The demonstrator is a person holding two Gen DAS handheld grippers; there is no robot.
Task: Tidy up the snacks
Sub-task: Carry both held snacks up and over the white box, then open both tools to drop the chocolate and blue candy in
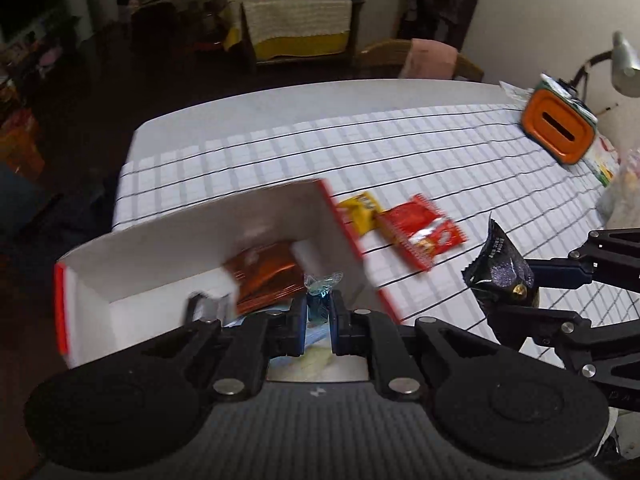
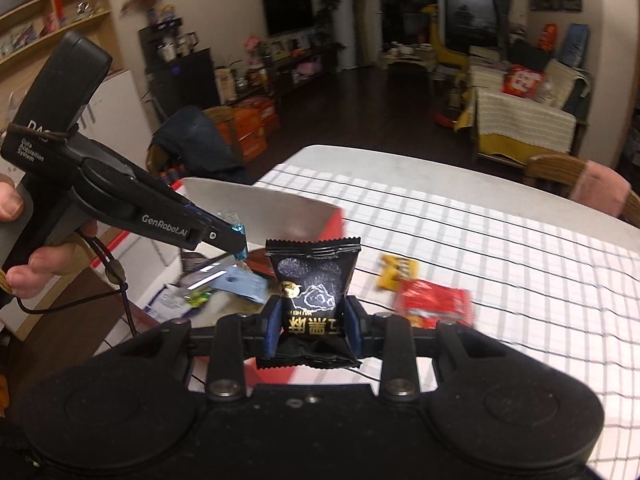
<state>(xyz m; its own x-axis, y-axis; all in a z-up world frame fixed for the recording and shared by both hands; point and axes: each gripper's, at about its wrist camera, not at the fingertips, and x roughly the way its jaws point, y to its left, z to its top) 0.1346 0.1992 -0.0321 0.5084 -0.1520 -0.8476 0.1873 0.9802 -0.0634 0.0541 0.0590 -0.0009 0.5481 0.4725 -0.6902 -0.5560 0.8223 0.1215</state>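
The left gripper (image 1: 319, 312) hung over the open white box (image 1: 160, 256), its fingers closed tight on a small blue-wrapped candy (image 1: 320, 298); from the right wrist view the same candy showed as a blue glint at the fingertips, poised above the box's contents. That placement looked deliberate: held over the opening, the candy would land among the snacks already gathered inside, an orange-brown packet (image 1: 264, 276) and some paler wrappers.

The right gripper (image 2: 313, 320) had its fingers pinched on the lower half of a black snack packet (image 2: 314, 280), which stood upright between them with its crimped top edge free. It was carried just beside the box, near the red-edged wall, probably so it could follow the candy in.

On the checked surface (image 1: 440, 148) a yellow packet (image 1: 362, 214) and a red packet (image 1: 420, 232) lay touching each other close to the box's far corner, not yet collected. An orange container (image 1: 558, 128) stood well apart at the far right edge. With two packets loose and two items in hand, the sorting seemed partway through
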